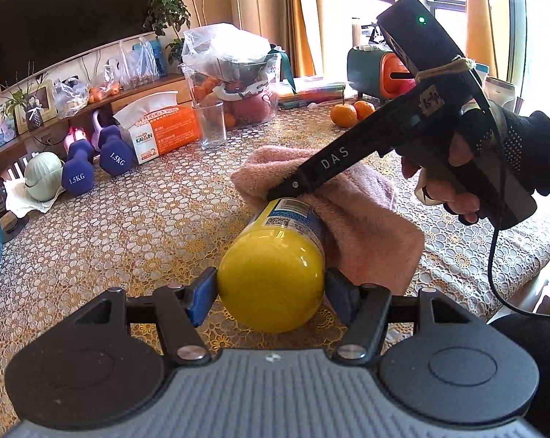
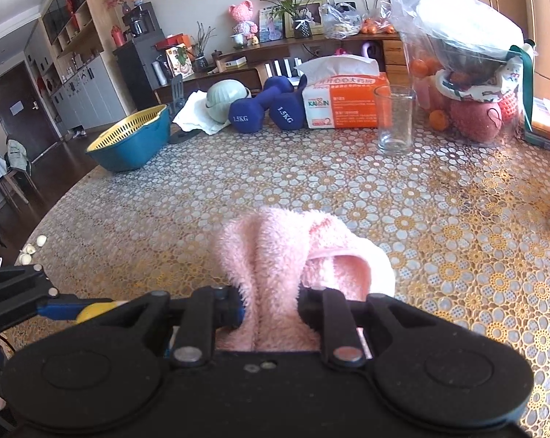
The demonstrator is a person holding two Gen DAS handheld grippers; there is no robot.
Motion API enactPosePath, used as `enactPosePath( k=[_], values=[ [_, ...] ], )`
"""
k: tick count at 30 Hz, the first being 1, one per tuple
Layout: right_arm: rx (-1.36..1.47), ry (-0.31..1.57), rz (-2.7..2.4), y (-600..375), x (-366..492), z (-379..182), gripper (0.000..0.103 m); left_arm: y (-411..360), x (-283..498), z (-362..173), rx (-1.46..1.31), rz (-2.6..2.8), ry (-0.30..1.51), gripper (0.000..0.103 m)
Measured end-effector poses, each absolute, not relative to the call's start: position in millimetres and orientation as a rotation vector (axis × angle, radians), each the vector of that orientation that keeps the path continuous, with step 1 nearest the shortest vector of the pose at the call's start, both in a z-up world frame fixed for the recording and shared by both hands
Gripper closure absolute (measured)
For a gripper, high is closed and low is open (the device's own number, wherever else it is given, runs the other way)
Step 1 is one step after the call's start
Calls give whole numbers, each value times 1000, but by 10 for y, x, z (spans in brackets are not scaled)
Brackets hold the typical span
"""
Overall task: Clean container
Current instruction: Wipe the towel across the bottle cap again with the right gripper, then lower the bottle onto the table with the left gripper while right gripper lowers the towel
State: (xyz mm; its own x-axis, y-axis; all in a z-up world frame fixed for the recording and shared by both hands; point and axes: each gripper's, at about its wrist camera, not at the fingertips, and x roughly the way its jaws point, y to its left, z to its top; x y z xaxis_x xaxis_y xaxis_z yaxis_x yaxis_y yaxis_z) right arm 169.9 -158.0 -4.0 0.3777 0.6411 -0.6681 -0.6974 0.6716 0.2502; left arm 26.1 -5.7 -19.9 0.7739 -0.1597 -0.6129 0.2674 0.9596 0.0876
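A container (image 1: 275, 273) with a yellow cap and a blue label lies level above the table, cap end toward the left wrist camera. My left gripper (image 1: 271, 292) is shut on its yellow cap. A fluffy pink towel (image 1: 358, 215) drapes over the container's far end. My right gripper (image 1: 285, 195), held by a gloved hand (image 1: 501, 168), comes in from the right and presses the towel onto the container. In the right wrist view, my right gripper (image 2: 271, 308) is shut on the pink towel (image 2: 293, 255). A sliver of the yellow cap (image 2: 92, 312) shows at the lower left.
On the patterned tablecloth (image 1: 129, 226) stand an empty glass (image 1: 211, 124), an orange tissue box (image 1: 165, 127), two blue dumbbells (image 1: 96, 164) and bagged fruit (image 1: 238, 80). Two oranges (image 1: 351, 113) lie at the right. A teal and yellow basket (image 2: 132, 138) sits at the left edge.
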Motion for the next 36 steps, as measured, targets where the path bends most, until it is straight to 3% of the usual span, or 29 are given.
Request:
enactPosePath(
  k=[19, 28, 30, 33, 36],
  values=[
    [-285, 808, 835, -1783, 1375, -44, 84, 69, 380, -387, 129, -162, 705, 39],
    [-311, 800, 796, -1757, 1236, -96, 74, 37, 362, -371, 130, -134, 715, 36],
    [-309, 801, 791, -1756, 1205, -93, 64, 33, 336, -345, 126, -129, 711, 25],
    [-310, 779, 779, -1774, 1127, -67, 42, 37, 284, -290, 122, -110, 699, 21],
    [-291, 753, 765, -1835, 1035, 2, 35, 42, 227, -226, 112, -95, 690, 21]
  ],
)
